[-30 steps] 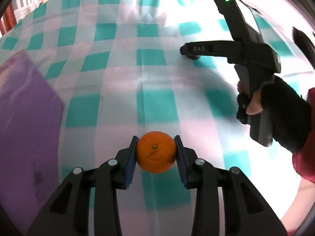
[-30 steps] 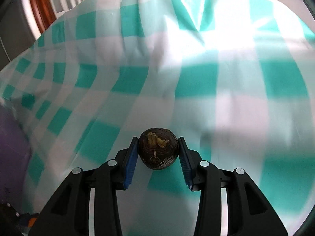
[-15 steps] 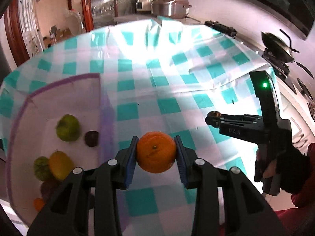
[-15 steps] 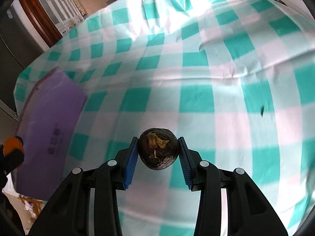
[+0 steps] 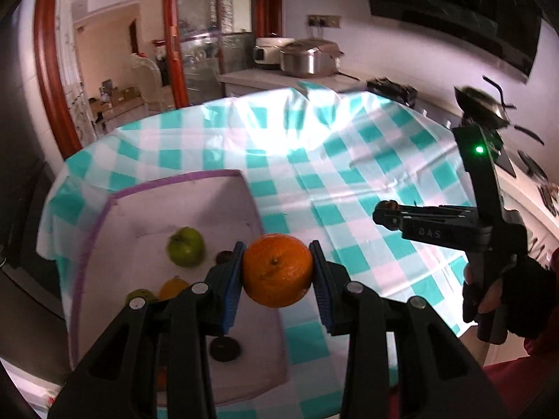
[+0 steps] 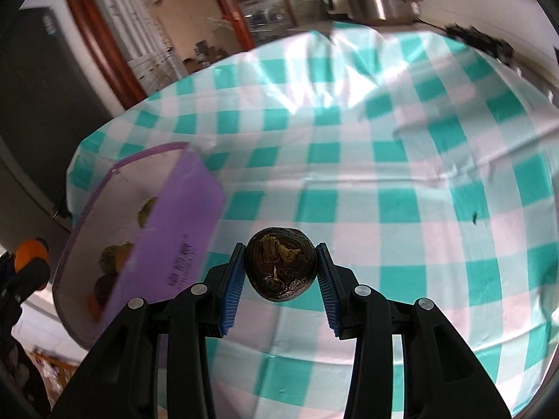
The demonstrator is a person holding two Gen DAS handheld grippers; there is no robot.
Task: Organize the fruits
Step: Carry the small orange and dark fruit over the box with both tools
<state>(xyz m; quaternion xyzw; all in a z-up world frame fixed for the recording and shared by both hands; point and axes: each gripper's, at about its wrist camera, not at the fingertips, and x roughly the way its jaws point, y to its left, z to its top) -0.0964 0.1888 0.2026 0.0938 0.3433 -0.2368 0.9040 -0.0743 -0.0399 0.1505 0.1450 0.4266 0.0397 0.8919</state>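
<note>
A round orange mandarin (image 5: 277,274) is clamped in the left claw (image 5: 277,276) above the purple-rimmed white box (image 5: 181,181). A dark brown wrinkled fruit (image 6: 280,269) is clamped in the right claw (image 6: 281,270) over the teal-checked bench (image 6: 384,181).

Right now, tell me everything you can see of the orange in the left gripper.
The orange is round, bright orange, with finely dimpled peel and a small dark stem scar facing the camera. It looks whole and unpeeled. The left gripper is shut on it, one blue ridged pad pressing each side, and nothing else touches it. It hangs in the air above the near right edge of the purple-rimmed box, where other fruit already lies. In the right wrist view it shows as an orange blob at the far left edge.
</note>
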